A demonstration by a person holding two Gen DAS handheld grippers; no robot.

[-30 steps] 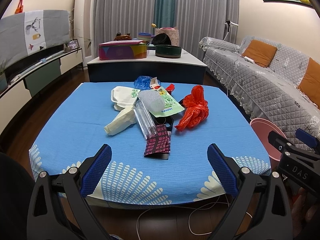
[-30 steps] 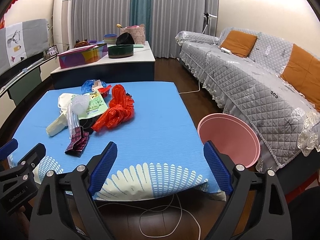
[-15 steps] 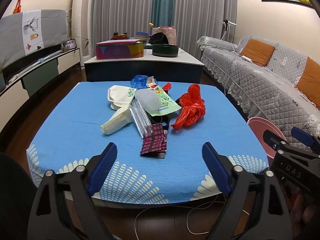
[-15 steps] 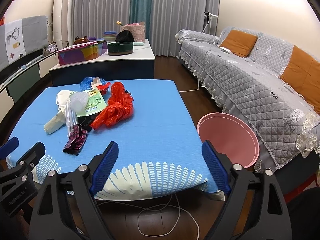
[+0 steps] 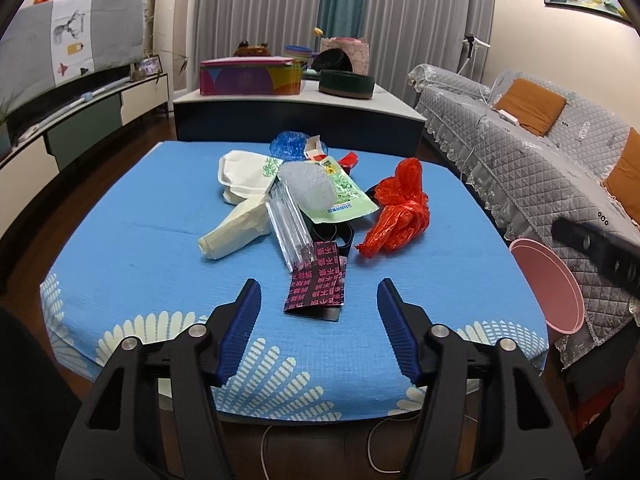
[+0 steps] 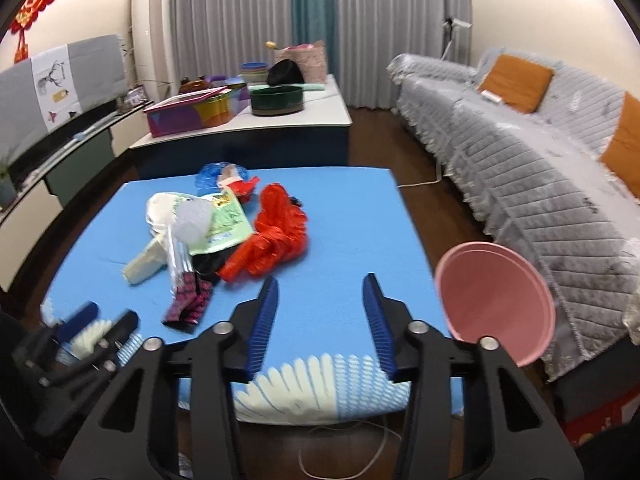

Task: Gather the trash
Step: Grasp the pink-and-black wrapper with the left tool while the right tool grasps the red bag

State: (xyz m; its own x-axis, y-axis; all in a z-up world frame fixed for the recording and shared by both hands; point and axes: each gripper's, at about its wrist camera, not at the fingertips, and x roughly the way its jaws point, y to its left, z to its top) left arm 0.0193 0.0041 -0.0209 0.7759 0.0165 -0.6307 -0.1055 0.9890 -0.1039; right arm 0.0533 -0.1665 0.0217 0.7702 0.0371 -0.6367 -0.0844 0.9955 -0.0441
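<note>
So far nothing looks collected: the trash pile (image 5: 312,216) lies mid-tabletop (image 5: 132,240), and the pink bin (image 6: 496,300) off the right edge appears empty. Left gripper (image 5: 318,306) hovers over the near edge, tilted down, jaws closing on nothing; right gripper (image 6: 322,308) likewise, jaws narrowing, empty.

Left gripper (image 5: 318,300): black angular frame with triangular cut-outs, silver round screws at the joints, two ribbed blue pads. Right gripper (image 6: 320,300): same build, black frame, silver screws, ribbed blue pads (image 6: 262,332) on both fingers.
</note>
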